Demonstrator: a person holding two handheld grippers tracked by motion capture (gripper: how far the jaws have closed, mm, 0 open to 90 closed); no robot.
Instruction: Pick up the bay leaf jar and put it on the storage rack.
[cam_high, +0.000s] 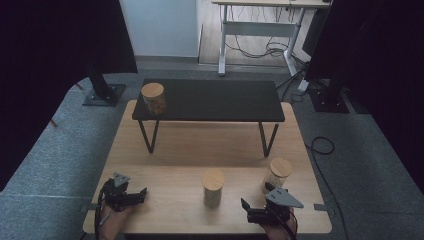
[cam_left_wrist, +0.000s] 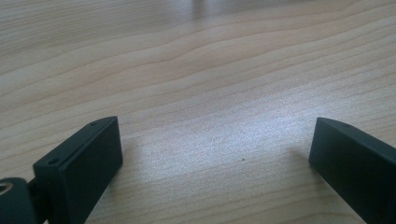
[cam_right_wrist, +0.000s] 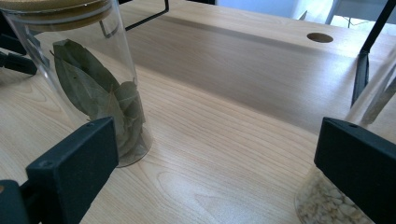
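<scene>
Both grippers rest near the table's (cam_high: 150, 220) six-o'clock edge, jaws wide and holding nothing. The left gripper (cam_left_wrist: 212, 154) faces bare wood. The right gripper (cam_right_wrist: 215, 158) has the bay-leaf jar (cam_right_wrist: 93, 88) at ten o'clock and the grain jar (cam_right_wrist: 327, 205) at four, open wood between.

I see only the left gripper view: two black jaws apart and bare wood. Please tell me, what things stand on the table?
Observer: Two glass jars with wooden lids stand on the wooden table: the middle jar and the right jar.
Operator: What is inside them?
Observer: In the right gripper view, the middle jar holds dry green leaves; the right jar holds pale small grains.
Operator: Is any jar elsewhere?
Observer: Yes, a third jar stands on the left end of the black shelf.
Operator: Where is the right gripper?
Observer: The right gripper rests open, near the right jar.
</scene>
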